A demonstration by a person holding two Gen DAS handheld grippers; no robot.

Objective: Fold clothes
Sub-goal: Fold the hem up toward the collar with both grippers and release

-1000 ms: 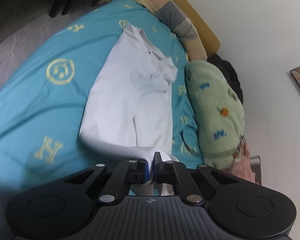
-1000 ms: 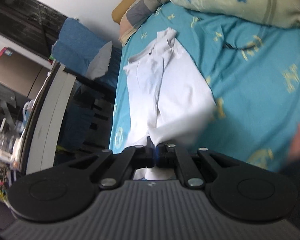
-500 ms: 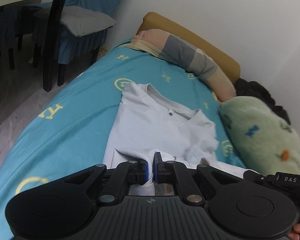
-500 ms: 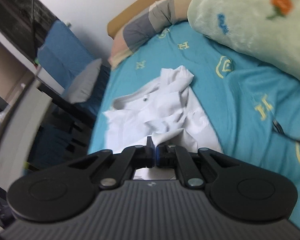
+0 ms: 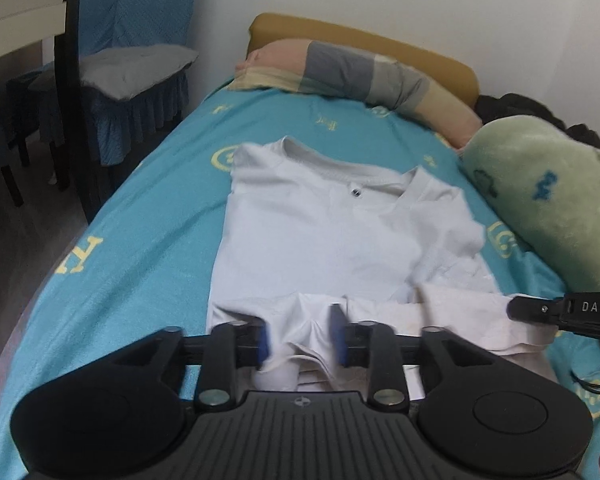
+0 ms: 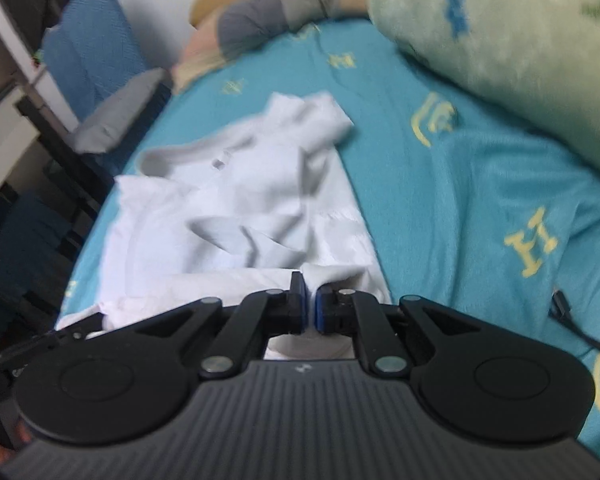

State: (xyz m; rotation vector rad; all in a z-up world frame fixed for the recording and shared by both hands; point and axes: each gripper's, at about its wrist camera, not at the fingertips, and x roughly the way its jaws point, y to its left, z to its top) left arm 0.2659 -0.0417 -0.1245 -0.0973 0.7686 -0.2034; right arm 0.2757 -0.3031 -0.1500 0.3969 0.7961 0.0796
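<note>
A white T-shirt (image 5: 320, 236) lies on the turquoise bedspread (image 5: 148, 240), collar toward the headboard, its bottom hem folded up over the body. My left gripper (image 5: 300, 338) is open, with the left part of the folded hem lying loose between its fingers. My right gripper (image 6: 309, 308) is shut on the right part of the hem of the T-shirt (image 6: 244, 200), low over the bedspread (image 6: 460, 208). The right gripper's tip also shows in the left wrist view (image 5: 540, 312).
A green plush blanket (image 5: 548, 196) lies along the right side of the bed. A striped pillow (image 5: 352, 72) lies at the headboard. A chair with a blue cover (image 5: 132, 64) stands to the left of the bed. A black cable (image 6: 572, 320) lies on the bedspread.
Both grippers carried the hem forward toward the collar and lowered it onto the shirt. The left gripper has opened and let go of the hem. The right gripper stays shut.
</note>
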